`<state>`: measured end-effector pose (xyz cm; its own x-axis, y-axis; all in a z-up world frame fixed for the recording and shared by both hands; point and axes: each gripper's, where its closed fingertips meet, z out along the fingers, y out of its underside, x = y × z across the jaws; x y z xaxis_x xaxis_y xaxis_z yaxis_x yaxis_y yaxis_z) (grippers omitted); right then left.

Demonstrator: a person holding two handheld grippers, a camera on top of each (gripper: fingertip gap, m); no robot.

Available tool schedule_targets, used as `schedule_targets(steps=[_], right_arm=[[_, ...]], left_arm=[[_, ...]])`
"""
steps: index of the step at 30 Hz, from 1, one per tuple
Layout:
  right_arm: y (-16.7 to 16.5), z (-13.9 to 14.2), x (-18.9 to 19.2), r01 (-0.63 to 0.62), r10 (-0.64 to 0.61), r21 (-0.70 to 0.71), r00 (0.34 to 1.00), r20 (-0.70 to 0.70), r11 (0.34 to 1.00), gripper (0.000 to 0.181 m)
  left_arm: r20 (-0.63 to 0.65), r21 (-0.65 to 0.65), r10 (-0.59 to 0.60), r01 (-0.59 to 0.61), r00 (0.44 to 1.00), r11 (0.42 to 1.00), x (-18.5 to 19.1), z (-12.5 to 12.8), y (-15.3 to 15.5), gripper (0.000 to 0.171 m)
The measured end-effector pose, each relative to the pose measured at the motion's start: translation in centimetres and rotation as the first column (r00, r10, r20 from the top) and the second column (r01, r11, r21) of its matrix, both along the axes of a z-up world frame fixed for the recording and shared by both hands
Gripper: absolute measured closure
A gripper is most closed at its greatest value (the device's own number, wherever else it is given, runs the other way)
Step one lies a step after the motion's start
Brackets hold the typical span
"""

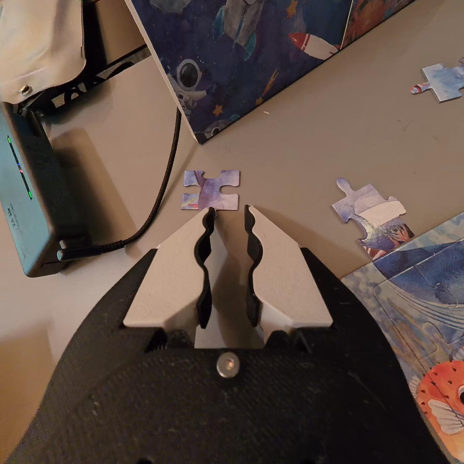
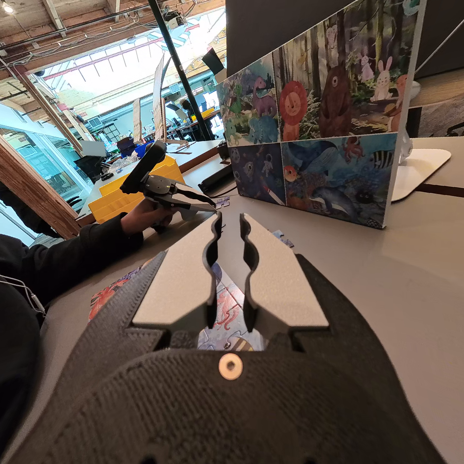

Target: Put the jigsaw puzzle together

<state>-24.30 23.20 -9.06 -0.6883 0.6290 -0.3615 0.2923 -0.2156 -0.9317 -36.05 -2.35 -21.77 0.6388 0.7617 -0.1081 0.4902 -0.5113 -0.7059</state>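
Dim warm light, soft shadows, blown-out windows, strong wide-angle edge distortion.

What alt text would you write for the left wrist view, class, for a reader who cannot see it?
The open left gripper reaches toward a purple puzzle piece lying flat on a grey table. Two loose pieces lie to the right beside the partly assembled puzzle, with the picture box standing behind.

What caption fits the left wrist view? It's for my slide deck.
Open left gripper reaches a purple puzzle piece lying flat near the puzzle box.
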Motion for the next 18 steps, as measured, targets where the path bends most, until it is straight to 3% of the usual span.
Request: schedule_targets(steps=[18], right_arm=[[-0.03,-0.14,-0.03,-0.002,0.002,0.000,1.000,0.004,1.000,0.168]], left_arm=[[0.010,0.012,0.008,-0.008,1.000,1.000,-0.07,0.01,-0.10,0.145]])
